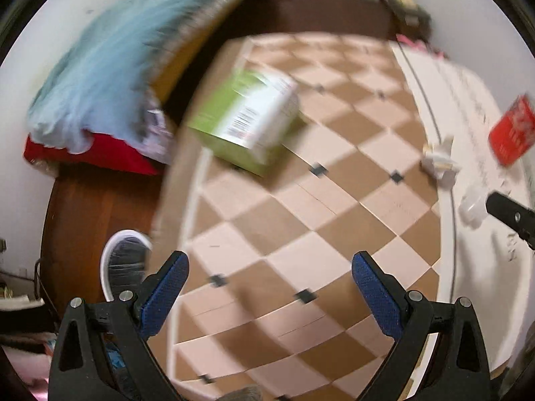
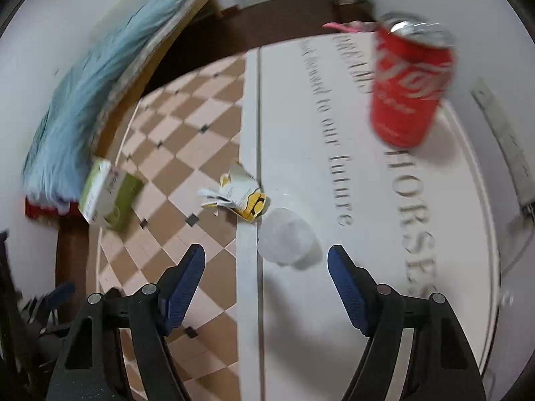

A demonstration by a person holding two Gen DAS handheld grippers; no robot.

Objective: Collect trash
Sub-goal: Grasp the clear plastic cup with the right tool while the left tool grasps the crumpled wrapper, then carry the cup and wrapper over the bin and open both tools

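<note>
A green and white carton (image 1: 245, 120) lies on the checkered mat (image 1: 301, 234), well ahead of my open left gripper (image 1: 269, 265). The same carton (image 2: 108, 195) shows at the left in the right wrist view. A crumpled white and yellow paper (image 2: 239, 193) lies at the seam of the two mats, with a clear plastic cup (image 2: 286, 235) just ahead of my open right gripper (image 2: 265, 262). A red soda can (image 2: 409, 85) stands upright on the white lettered mat (image 2: 334, 300) to the far right. Both grippers hold nothing.
A bed with a light blue blanket (image 1: 100, 70) and a red sheet borders the left side. A white-rimmed bin (image 1: 123, 264) stands on the wooden floor beside my left fingers. The right gripper's tip (image 1: 511, 215) shows at the right edge of the left wrist view.
</note>
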